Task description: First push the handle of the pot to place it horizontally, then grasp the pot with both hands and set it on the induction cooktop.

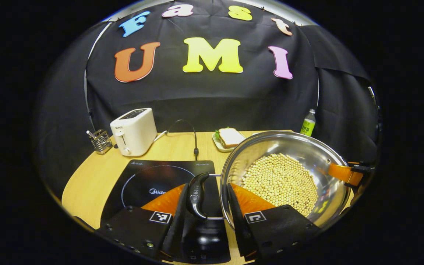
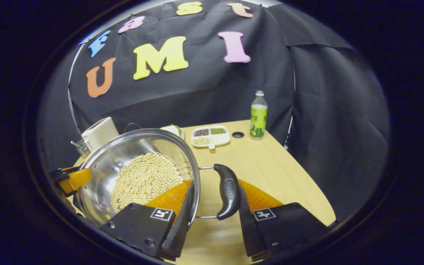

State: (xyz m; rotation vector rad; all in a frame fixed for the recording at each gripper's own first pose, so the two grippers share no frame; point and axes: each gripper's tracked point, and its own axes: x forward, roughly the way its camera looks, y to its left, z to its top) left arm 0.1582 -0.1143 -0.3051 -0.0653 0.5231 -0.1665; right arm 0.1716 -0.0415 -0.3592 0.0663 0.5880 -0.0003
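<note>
Hovering beside the black glass induction cooktop (image 1: 149,180), a shiny steel pot (image 1: 300,154) full of pale beans tilts; the left gripper (image 1: 202,206) and right gripper (image 2: 214,200) each straddle a black side handle, clenched. Further tilt could spill beans.

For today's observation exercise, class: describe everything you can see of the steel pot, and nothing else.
The pot is a wide, shallow, shiny metal pan with a rolled rim, lidless and tilted, holding a layer of pale round beans. Two dark curved side handles sit on wire brackets: one lies between the left gripper's fingers above the induction cooktop, the other between the right gripper's fingers over the wooden table. Whether the fingers press the handles, or the base rests on anything, cannot be told.
</note>
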